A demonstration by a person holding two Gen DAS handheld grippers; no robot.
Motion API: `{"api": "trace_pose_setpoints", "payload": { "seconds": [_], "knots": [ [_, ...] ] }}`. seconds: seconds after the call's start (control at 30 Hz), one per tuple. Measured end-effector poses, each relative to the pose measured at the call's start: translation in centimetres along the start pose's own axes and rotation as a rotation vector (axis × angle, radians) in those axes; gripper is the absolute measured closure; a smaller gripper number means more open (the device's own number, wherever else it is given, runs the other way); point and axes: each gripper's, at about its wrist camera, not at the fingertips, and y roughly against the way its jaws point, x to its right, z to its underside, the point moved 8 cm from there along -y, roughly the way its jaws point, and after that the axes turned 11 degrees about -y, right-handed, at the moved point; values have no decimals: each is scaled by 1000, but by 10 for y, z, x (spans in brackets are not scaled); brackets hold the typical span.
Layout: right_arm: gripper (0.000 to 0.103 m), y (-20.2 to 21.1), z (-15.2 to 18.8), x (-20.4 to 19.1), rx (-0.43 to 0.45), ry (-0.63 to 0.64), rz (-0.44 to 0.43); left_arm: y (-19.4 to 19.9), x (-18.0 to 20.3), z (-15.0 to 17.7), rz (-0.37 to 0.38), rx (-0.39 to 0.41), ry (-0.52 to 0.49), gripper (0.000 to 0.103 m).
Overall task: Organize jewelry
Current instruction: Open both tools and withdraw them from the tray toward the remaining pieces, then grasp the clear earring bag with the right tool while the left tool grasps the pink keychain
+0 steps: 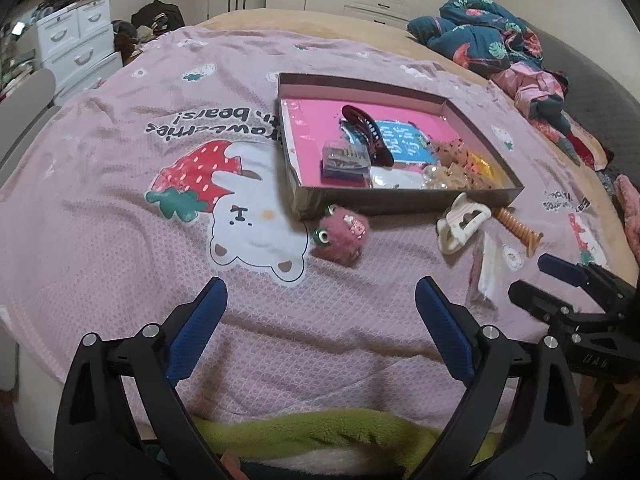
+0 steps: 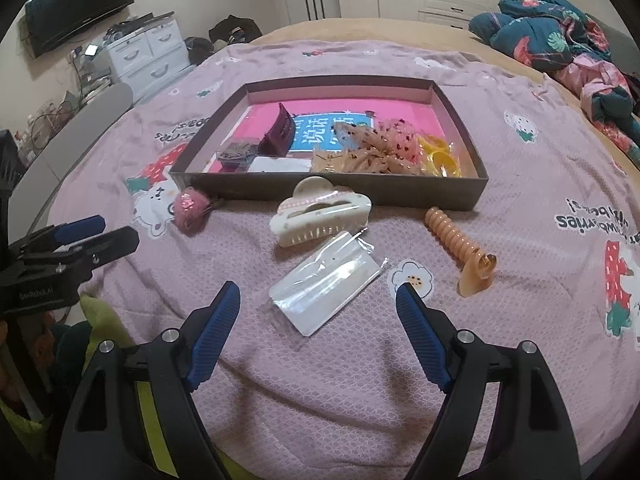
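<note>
Clear plastic packet [image 2: 326, 280] lies flat on the pink bedspread [image 2: 500, 240] between the wide, empty jaws of the right gripper [image 2: 318, 304], just short of the cream claw clip [image 2: 320, 210] and the box [image 2: 332, 190]. Pinching it at a raised edge probably works best, since flat film slips; the left gripper [image 1: 320, 300], jaws also wide and empty, hangs short of the fuzzy pink hair clip [image 1: 340, 236].

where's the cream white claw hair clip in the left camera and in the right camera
Left wrist view: cream white claw hair clip, right of centre, just below the tray's near corner.
Right wrist view: centre, against the tray's near wall.
Shared landmark: shallow dark cardboard tray with pink lining.
</note>
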Motion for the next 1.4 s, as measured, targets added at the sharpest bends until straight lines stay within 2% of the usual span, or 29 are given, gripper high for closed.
{"api": "trace_pose_setpoints", "payload": {
  "seconds": [0.3, 0.47, 0.63, 0.73, 0.8, 0.9, 0.97, 1.07, 1.13, 1.2, 1.4],
  "knots": [
    [24, -19, 4, 9, -52, -59, 5, -23, 6, -4, 0, -28, -41, 15],
    [24, -34, 8, 3, -100, -82, -26, -38, 1, -10, 7, -47, -25, 15],
    [23, -45, 6, 0, -111, -106, -27, -50, -2, -13, 11, -69, -22, 17],
    [23, -49, 2, 2, -110, -147, -39, -53, -1, -16, 26, -71, -17, 23],
    [23, -51, 1, 3, -111, -165, -42, -56, 1, -17, 37, -77, -16, 33],
    [25, -53, 0, 4, -105, -163, -33, -59, 5, -20, 50, -81, -23, 42],
    [35, -54, 0, 6, -91, -152, -1, -62, 8, -21, 57, -86, -30, 45],
    [39, -56, 0, 9, -76, -139, 17, -66, 11, -23, 50, -89, -43, 48],
    [42, -55, 1, 9, -69, -120, 26, -69, 11, -23, 43, -98, -49, 56],
    [45, -54, 3, 9, -62, -95, 36, -71, 12, -22, 41, -108, -50, 71],
    [58, -48, 5, 14, -59, -69, 43, -68, 16, -20, 30, -114, -74, 81]
  ]
}}
